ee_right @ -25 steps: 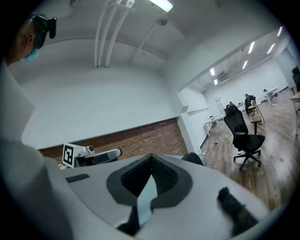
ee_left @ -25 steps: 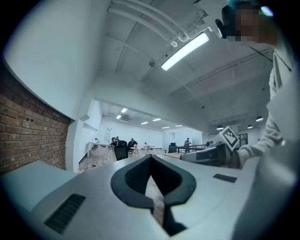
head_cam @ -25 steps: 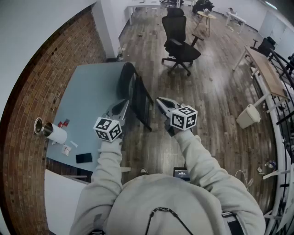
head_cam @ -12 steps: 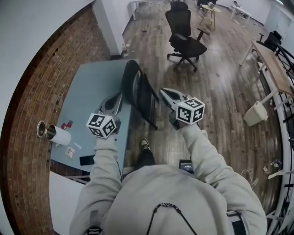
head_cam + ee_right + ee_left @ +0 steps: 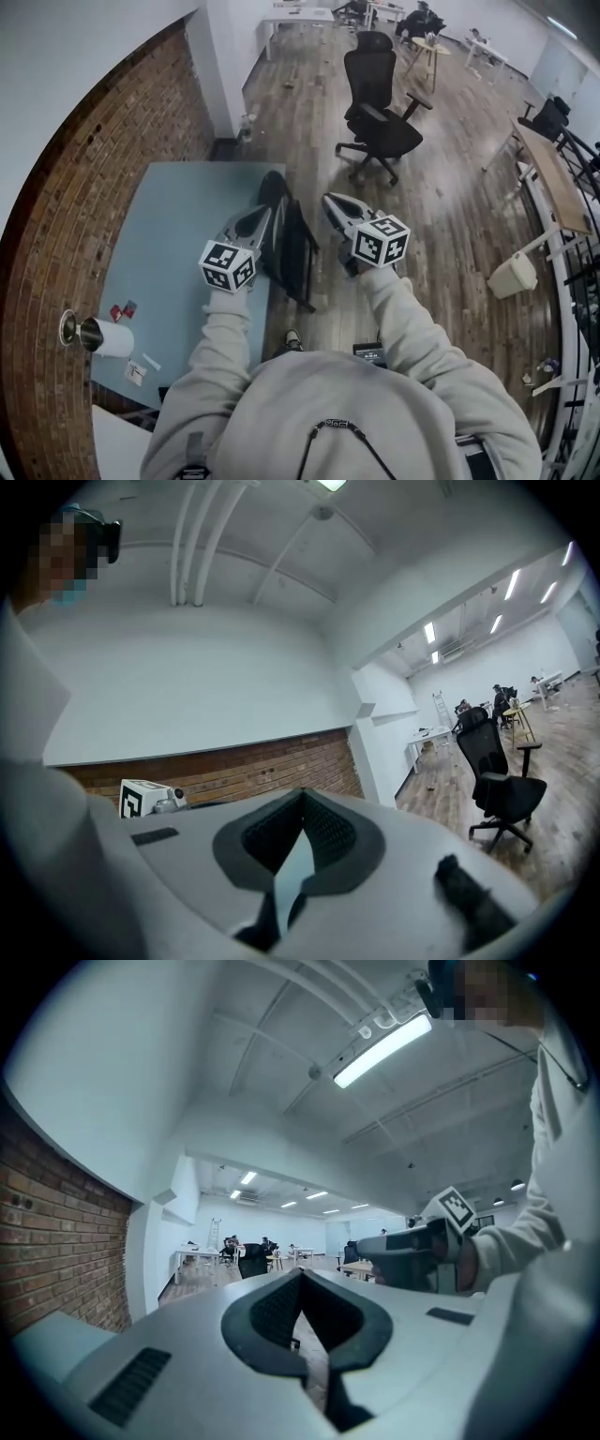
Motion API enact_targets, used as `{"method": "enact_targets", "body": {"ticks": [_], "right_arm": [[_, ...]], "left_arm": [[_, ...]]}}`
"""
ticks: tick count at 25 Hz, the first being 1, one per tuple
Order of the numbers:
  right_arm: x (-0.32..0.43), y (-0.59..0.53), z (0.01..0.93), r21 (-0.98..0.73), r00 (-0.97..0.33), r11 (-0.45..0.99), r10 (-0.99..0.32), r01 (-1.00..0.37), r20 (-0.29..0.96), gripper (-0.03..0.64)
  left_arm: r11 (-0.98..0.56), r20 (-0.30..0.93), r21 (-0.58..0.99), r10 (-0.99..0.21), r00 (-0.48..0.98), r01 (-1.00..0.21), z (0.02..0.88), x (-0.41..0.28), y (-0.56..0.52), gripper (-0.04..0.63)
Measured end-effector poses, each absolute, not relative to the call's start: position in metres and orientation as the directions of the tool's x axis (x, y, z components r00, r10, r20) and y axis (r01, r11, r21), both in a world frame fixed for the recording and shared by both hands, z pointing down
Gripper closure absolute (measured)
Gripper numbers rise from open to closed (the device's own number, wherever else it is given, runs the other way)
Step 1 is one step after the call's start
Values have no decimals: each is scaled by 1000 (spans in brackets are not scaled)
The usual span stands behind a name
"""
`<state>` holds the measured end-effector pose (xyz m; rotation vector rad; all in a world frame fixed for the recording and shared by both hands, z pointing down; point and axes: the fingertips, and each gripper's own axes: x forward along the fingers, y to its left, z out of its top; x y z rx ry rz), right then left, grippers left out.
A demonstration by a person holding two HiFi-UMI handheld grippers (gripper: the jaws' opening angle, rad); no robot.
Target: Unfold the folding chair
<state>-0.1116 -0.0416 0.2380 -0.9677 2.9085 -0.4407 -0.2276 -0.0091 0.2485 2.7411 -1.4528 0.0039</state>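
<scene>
left gripper (image 5: 263, 214) and right gripper (image 5: 330, 201): fingers closed on both, gripping nothing. folding chair (image 5: 289, 240) stands folded between the two sets of fingers, beside the tabletop (image 5: 178, 216) edge.

Both arms out front, level. Left claw (image 5: 264, 214) at 11 o'clock, right claw (image 5: 331, 200) at 1 o'clock. Both jaws together, empty.

1. You have one folding chair (image 5: 289, 246), folded, at the blue table's (image 5: 169, 225) edge.
2. You hold two grippers: left gripper (image 5: 265, 212), right gripper (image 5: 330, 200).
3. One office chair (image 5: 382, 117) stands beyond the table.
</scene>
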Motion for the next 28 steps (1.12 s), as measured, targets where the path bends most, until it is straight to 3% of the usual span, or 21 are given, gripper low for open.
{"method": "enact_targets", "body": {"ticks": [9,14,28], "right_arm": [[-136,-147,237,-284,-769,728,-636,-624,60,611],[-116,-182,210,-258,-759,727,-651,-636,35,611],[-107,-207,202,-231,-746,724,-666,-650,11,611]], "left_arm": [[-541,90,66,-834,545,-838,266,-257,-124,591],[-539,34,47,-841,540,-841,238,-244,-154,591],[-514,26,42,-857,515,-857,237,-241,-167,591]]}}
